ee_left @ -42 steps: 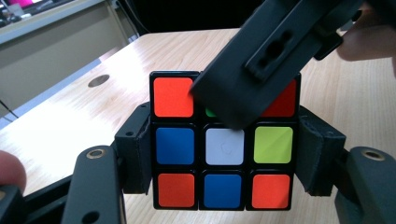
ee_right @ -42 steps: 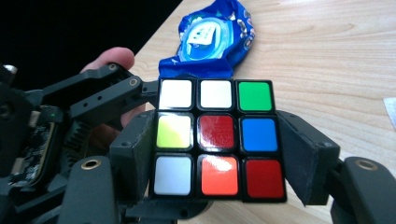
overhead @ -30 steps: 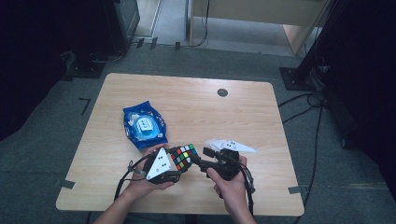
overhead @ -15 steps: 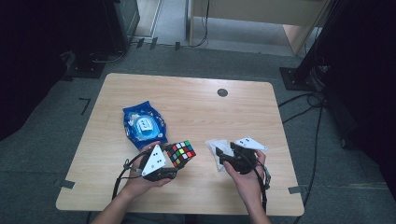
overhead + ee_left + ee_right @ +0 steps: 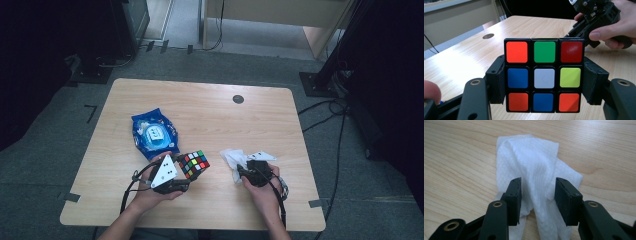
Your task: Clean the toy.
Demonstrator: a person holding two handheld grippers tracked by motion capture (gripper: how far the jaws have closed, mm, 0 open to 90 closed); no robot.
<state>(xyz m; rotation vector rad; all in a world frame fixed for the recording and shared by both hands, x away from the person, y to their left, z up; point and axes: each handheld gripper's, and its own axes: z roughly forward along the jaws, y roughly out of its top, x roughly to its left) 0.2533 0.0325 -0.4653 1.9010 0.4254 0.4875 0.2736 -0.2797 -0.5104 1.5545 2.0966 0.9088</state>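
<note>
A scrambled puzzle cube is held just above the table in my left gripper, which is shut on it. In the left gripper view the cube sits squarely between the two pads, pressed on both sides. My right gripper is down on a crumpled white tissue lying on the table to the cube's right. Its jaws have just been closing. In the right gripper view a raised fold of the tissue lies between the pads of the right gripper, which still stand apart.
A blue snack packet lies on the wooden table behind the left hand. A dark round grommet sits at the far middle. Beyond the cube, the left gripper view catches the right hand and its gripper.
The right hand has moved away from the cube, to the right and down onto the tissue, and its jaws have narrowed. The left hand and the cube have stayed put.
</note>
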